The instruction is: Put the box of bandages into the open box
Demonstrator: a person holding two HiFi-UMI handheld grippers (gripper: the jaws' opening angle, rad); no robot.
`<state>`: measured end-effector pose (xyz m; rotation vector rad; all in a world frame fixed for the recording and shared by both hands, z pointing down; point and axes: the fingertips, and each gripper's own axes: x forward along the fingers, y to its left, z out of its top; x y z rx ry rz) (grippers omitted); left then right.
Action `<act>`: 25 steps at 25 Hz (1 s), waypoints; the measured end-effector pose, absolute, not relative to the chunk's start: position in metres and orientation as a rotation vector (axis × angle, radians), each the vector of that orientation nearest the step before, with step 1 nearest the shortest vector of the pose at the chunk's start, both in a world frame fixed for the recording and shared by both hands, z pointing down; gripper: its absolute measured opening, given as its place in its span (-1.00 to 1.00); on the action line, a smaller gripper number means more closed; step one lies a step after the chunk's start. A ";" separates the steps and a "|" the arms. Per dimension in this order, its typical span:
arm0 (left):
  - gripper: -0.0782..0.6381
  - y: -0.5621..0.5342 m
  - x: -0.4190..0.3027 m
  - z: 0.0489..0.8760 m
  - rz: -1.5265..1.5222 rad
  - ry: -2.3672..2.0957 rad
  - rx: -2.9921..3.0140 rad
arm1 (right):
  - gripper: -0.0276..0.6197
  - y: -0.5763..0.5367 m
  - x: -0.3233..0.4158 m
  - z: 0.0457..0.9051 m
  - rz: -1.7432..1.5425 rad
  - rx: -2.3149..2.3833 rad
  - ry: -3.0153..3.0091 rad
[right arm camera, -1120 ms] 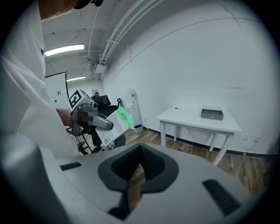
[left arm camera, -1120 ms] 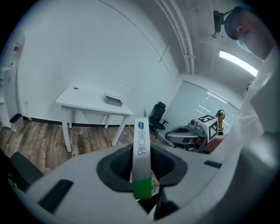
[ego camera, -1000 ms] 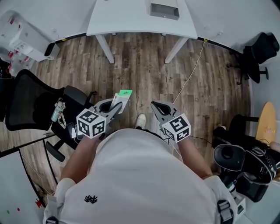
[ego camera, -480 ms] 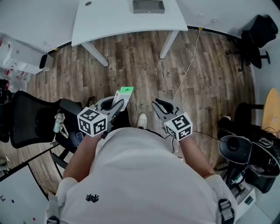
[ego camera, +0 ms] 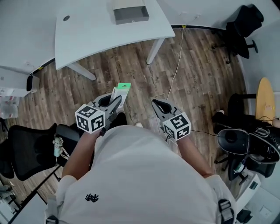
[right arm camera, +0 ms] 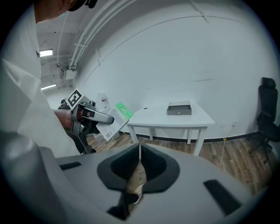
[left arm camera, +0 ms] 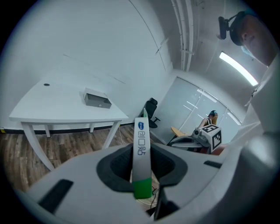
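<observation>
The box of bandages is flat and white with a green end. My left gripper is shut on it and holds it edge-up in front of me; the left gripper view shows its narrow printed edge between the pads. The right gripper view shows it from the side. My right gripper is shut with nothing in it, its tips meeting. The open grey box sits on the white table far ahead, also seen as a box in the left gripper view and a box in the right gripper view.
Wood floor lies between me and the table. A black office chair stands at my left, another chair at the far right. A cable runs across the floor. Black equipment and a round wooden board are on my right.
The table and grey box have slid left and lower in the head view as the person moves. Both grippers keep their pose, the left still holding the bandage box.
</observation>
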<state>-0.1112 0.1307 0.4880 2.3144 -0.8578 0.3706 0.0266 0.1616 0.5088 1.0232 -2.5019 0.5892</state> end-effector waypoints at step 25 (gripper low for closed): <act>-0.53 -0.071 -0.156 0.491 0.427 -0.806 2.379 | -0.87 -0.009 -0.045 0.487 0.552 1.035 -2.464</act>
